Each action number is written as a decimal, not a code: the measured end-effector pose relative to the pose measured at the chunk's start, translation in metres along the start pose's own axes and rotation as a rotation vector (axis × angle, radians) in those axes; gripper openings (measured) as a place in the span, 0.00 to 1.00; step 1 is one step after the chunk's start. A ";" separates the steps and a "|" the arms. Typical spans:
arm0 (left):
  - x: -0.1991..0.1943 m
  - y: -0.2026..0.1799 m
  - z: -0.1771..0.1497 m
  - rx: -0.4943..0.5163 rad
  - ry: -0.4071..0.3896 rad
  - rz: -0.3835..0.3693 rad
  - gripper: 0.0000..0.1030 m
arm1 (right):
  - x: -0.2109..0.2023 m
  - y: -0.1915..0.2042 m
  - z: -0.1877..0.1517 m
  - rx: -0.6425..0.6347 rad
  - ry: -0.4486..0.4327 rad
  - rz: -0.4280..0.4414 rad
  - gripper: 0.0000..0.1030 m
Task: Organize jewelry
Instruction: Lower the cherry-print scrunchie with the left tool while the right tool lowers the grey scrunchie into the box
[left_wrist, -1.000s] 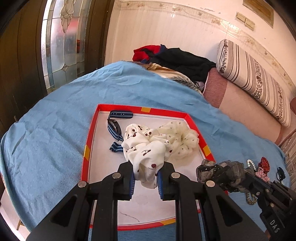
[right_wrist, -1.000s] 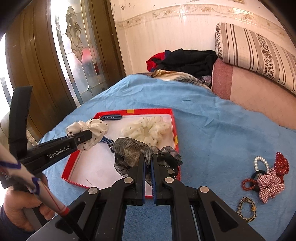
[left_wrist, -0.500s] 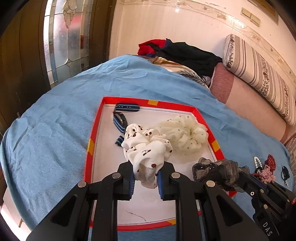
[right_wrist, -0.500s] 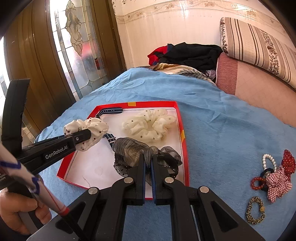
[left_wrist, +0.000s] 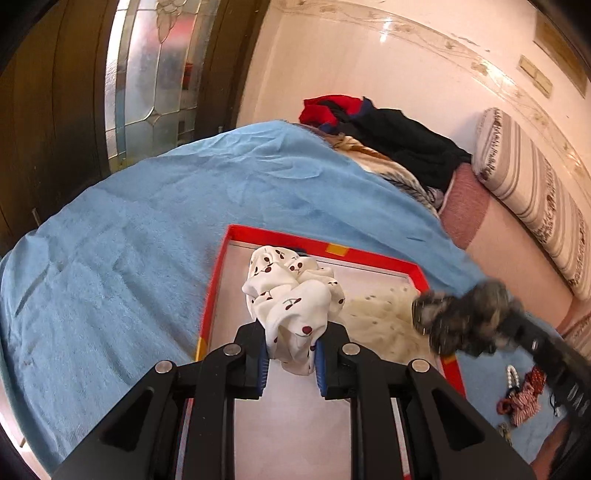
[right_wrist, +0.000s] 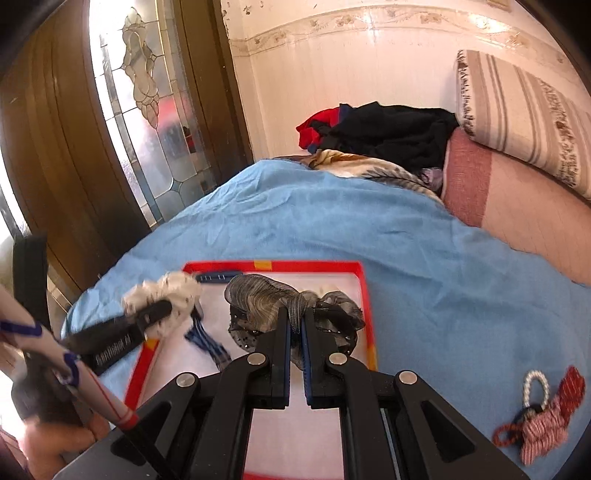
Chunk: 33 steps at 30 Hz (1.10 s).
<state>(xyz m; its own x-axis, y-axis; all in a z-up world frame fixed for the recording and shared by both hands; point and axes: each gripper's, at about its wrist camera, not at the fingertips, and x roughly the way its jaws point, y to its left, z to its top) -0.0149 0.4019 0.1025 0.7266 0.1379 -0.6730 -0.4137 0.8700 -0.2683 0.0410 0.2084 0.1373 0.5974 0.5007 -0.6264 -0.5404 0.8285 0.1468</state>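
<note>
Cherry-print scrunchie (left_wrist: 291, 306) pinched in left claw (left_wrist: 290, 363), seemingly above tray (left_wrist: 321, 245).

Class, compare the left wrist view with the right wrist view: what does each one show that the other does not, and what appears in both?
Only the left wrist view shows the cream scrunchie lying in the tray, and the wall plates.

Only the right wrist view shows the striped band in the tray and the person's hand.

Both show the red tray, the left claw shut on the cherry-print scrunchie, the right claw shut on the grey scrunchie, the blue blanket and the pile of clothes.
</note>
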 end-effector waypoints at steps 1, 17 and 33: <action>0.004 0.000 0.001 0.010 0.005 0.010 0.17 | 0.005 0.001 0.007 0.007 0.000 0.004 0.06; 0.041 -0.003 -0.008 0.036 0.074 0.061 0.20 | 0.095 0.006 0.018 0.026 0.140 -0.021 0.06; 0.036 -0.007 -0.008 0.045 0.064 0.068 0.49 | 0.087 0.001 0.007 0.030 0.191 0.031 0.30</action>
<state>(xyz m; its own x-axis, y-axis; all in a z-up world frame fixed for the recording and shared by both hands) 0.0095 0.3964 0.0747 0.6607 0.1678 -0.7316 -0.4348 0.8801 -0.1909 0.0962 0.2547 0.0880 0.4562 0.4714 -0.7548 -0.5367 0.8223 0.1892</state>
